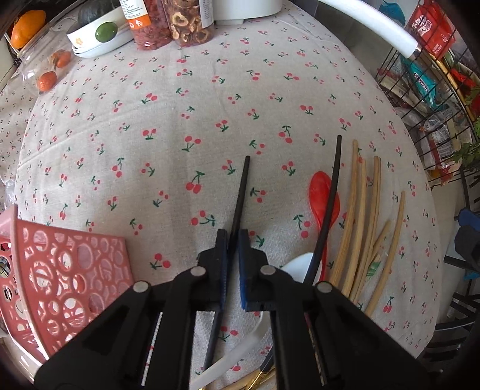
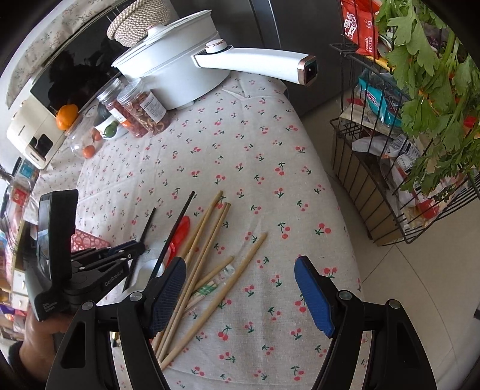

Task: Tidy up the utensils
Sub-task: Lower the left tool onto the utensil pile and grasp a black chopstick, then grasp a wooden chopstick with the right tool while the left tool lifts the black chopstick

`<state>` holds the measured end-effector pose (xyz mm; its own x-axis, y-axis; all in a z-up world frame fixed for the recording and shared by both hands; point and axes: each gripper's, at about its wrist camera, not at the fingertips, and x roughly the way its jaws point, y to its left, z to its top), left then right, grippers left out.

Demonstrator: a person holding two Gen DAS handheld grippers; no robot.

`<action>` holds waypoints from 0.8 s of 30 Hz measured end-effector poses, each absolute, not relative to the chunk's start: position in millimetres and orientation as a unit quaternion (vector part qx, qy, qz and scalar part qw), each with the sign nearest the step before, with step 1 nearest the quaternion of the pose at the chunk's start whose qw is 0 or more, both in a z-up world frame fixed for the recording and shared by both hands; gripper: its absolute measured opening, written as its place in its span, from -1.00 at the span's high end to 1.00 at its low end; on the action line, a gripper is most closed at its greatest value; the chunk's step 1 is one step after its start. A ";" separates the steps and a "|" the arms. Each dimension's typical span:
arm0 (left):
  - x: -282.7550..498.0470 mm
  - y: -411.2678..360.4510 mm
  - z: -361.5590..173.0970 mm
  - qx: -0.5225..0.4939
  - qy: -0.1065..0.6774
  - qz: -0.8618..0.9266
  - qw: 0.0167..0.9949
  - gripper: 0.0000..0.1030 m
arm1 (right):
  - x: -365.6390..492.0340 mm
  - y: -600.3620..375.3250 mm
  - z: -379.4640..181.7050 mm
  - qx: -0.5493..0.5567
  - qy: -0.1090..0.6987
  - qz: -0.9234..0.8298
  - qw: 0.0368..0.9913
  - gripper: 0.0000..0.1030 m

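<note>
My left gripper (image 1: 232, 237) is shut on a black chopstick (image 1: 241, 192) whose tip points away over the cherry-print cloth; it also shows in the right wrist view (image 2: 141, 243). A second black chopstick (image 1: 328, 204) lies across a red spoon (image 1: 321, 195) and a white spoon (image 1: 300, 267). Several wooden chopsticks (image 1: 363, 225) lie to the right, also seen in the right wrist view (image 2: 207, 264). My right gripper (image 2: 240, 288) is open and empty above the wooden chopsticks. A pink perforated basket (image 1: 66, 273) sits at the left.
At the table's far end stand two jars (image 1: 168, 21), a white pot (image 2: 177, 69) with a long handle, and fruit (image 1: 27, 27). A wire rack (image 2: 390, 168) of snack packets with greens stands off the table's right edge.
</note>
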<state>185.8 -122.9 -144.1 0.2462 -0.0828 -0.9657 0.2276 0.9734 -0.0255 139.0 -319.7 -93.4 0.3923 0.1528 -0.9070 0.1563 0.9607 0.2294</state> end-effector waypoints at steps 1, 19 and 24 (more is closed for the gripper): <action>181.4 -121.6 -143.1 0.056 0.599 -0.100 0.792 0.85 | 138.9 -318.6 -93.6 0.141 0.552 0.000 0.822 -0.47; 108.6 -36.6 -32.6 -0.003 0.430 -0.149 0.890 0.88 | 146.2 -299.0 -114.3 0.134 0.572 0.008 0.809 -0.43; 103.4 -27.4 -28.4 -0.023 0.429 -0.174 0.886 0.88 | 152.1 -297.0 -135.9 0.116 0.596 -0.019 0.794 -0.18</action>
<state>103.4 -27.4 -28.4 0.5715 -0.3288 -0.7518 0.2896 0.9381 -0.1901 152.1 -297.0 -135.9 0.2879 0.1072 -0.9517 0.1690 0.9724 0.1606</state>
